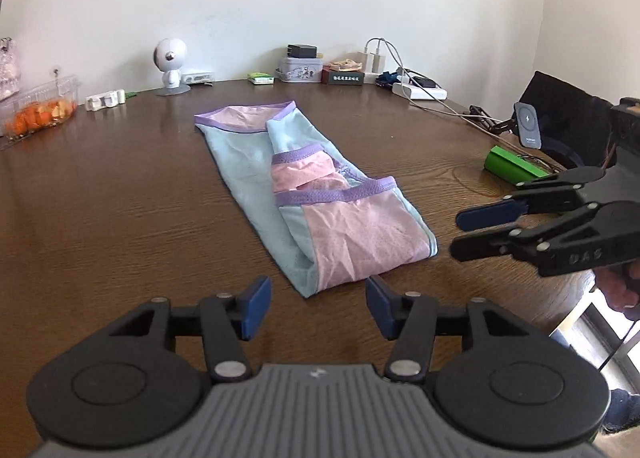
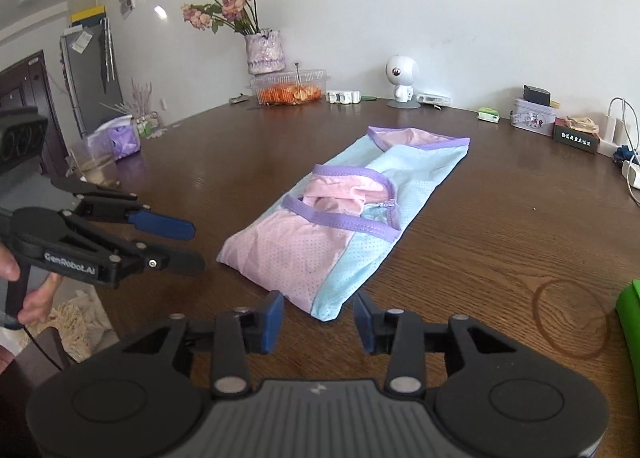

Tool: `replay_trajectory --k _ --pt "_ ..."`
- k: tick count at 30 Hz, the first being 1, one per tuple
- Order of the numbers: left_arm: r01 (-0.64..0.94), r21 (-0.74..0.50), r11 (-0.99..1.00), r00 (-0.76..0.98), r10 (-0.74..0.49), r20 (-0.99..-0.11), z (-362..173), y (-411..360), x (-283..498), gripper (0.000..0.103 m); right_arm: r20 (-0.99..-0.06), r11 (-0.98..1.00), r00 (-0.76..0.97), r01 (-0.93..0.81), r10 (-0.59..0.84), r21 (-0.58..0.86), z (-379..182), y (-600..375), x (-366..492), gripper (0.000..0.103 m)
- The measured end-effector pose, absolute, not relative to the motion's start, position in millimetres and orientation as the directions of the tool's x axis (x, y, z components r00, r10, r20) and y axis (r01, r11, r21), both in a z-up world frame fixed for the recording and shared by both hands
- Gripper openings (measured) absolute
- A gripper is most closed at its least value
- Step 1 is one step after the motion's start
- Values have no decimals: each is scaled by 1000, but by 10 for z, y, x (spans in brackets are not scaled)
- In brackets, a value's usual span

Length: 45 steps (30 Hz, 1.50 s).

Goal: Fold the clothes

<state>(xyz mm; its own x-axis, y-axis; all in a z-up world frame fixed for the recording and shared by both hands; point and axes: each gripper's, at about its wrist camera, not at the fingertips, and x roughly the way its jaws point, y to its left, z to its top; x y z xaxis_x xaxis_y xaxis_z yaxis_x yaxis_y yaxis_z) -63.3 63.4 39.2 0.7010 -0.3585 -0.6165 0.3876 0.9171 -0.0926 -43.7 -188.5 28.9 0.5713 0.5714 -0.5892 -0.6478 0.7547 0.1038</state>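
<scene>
Both grippers gape — garment hem between.

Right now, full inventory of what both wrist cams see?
garment: 1, pink and light blue with purple trim, folded lengthwise, table centre
table: 1, dark brown wood
white robot figurine: 1, white, far edge by wall
clear food box: 1, orange contents, far left
vase of flowers: 1, pale vase, dried pink roses, behind the box
tin: 1, pale, far edge, dark adapter on top
power strip with chargers: 1, white, far right
phone stand: 1, grey, right edge
green box: 1, right edge
left claw: 1, black with blue pads, open, near garment's near end
right claw: 1, same, open, beside it
</scene>
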Motion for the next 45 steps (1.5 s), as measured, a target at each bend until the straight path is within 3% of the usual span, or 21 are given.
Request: replay_trajectory --k 2,4,5,6,7,8,9,14,22,25,26,29,31,33,36,37,40,45 --pt "404 -83 911 680 -359 -640 323 613 -511 53 -597 750 564 -654 570 99 200 -1823 -355 37" --pt "417 -72 906 660 -356 -662 256 600 -411 41 -588 747 555 -652 588 132 156 -1814 -282 36" --pt "427 -68 901 660 -362 -658 248 607 -389 40 -583 741 548 -655 600 148 146 -1811 -254 35" --pt "438 -75 896 654 -375 -656 244 622 -368 34 -574 735 543 -659 612 160 141 -1807 -239 23" --pt "449 -88 889 645 -390 -657 240 639 -347 19 -561 727 543 -666 625 165 142 -1804 -231 16" --pt "453 -100 886 640 -401 -655 243 658 -326 11 -552 723 545 -671 631 165 145 -1799 -222 9" --pt "453 -107 885 645 -408 -646 248 673 -319 7 -550 722 545 -671 633 165 147 -1789 -209 8" --pt "492 -123 862 638 -453 -623 345 740 -386 4 -558 717 516 -660 649 224 169 -1802 -129 1" --pt "586 -148 797 551 -526 -648 525 754 -892 3 -632 655 387 -708 672 263 379 -1943 -365 1" --pt "581 -125 805 555 -504 -662 450 764 -985 7 -611 628 399 -748 684 215 368 -1981 -525 13" --pt "574 -125 809 559 -499 -662 442 783 -984 8 -614 616 390 -761 686 204 356 -1987 -550 23" --pt "530 -75 844 617 -445 -649 607 842 -964 17 -590 646 462 -751 662 138 547 -2091 -575 26" --pt "486 -38 873 708 -419 -568 919 968 -1008 39 -513 678 536 -723 671 132 838 -2267 -581 26" --pt "396 -26 918 822 -367 -436 1280 1183 -1084 53 -392 720 627 -675 674 159 1232 -2562 -573 27" --pt "271 -79 959 936 -282 -210 1748 1547 -1265 59 -224 755 722 -616 655 224 1740 -3015 -590 36" --pt "229 -100 968 959 -242 -147 1851 1628 -1329 66 -193 757 734 -606 651 244 1858 -3137 -598 39" --pt "117 -157 981 993 -118 4 2102 1802 -1510 69 -119 747 749 -605 651 275 2051 -3431 -646 40" --pt "-23 -153 988 997 34 66 2414 1685 -1624 69 -52 716 735 -638 676 283 2002 -3810 -686 40"
